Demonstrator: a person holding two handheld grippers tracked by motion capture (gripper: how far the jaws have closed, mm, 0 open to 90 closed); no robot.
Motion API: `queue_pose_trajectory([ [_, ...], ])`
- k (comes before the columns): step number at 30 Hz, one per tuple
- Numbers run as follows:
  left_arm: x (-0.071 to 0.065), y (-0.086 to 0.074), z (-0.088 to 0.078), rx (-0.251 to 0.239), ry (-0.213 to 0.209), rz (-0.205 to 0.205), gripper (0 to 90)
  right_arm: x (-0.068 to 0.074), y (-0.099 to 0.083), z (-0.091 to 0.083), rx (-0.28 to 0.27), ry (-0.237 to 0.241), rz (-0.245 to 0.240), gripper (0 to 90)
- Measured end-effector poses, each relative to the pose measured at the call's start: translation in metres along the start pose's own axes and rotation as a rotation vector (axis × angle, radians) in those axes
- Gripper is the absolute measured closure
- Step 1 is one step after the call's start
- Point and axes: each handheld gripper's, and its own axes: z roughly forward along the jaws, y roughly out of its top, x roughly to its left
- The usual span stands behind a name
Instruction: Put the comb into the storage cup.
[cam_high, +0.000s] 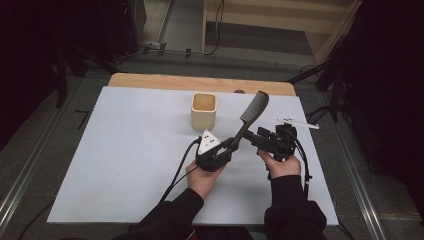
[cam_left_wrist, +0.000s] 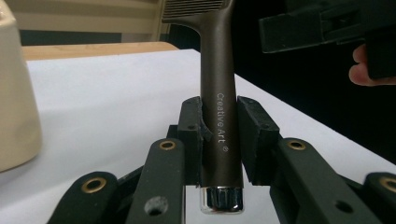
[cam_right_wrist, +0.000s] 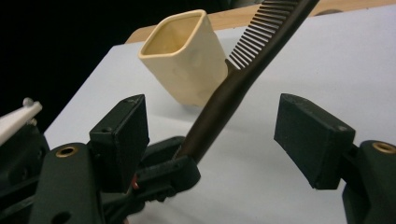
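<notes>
While left hand-held gripper (cam_left_wrist: 219, 140) pinches comb (cam_high: 252, 112), right (cam_right_wrist: 224, 140) gapes beside cup (cam_high: 203, 111).

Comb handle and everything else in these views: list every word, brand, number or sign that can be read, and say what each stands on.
"Creative Art ®": pale print running lengthwise on the dark handle of the comb, between the pads of the left gripper, seen in the left gripper view.
Nothing readable on the cream cup, the white table cover or the right gripper.
</notes>
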Motion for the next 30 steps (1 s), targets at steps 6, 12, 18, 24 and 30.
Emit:
queue_pose_trajectory([
  [6,-0.001,-0.002,0.003,-0.006,0.000,-0.007,73.0,0.005,-0.002,0.010,0.004,-0.060,0.017,25.3],
  [12,-0.004,-0.004,0.006,-0.012,-0.004,-0.002,73.0,0.013,-0.004,0.017,0.001,-0.137,0.026,26.7],
  [18,-0.006,-0.004,0.006,-0.028,0.001,0.008,73.0,0.023,-0.002,0.023,-0.016,-0.197,0.052,28.2],
  [24,-0.008,-0.006,0.006,-0.039,0.004,0.006,73.0,0.024,-0.002,0.025,-0.032,-0.218,0.085,29.4],
  [30,-0.009,-0.007,0.006,-0.044,0.009,0.016,73.0,0.024,-0.003,0.027,-0.035,-0.231,0.105,33.5],
])
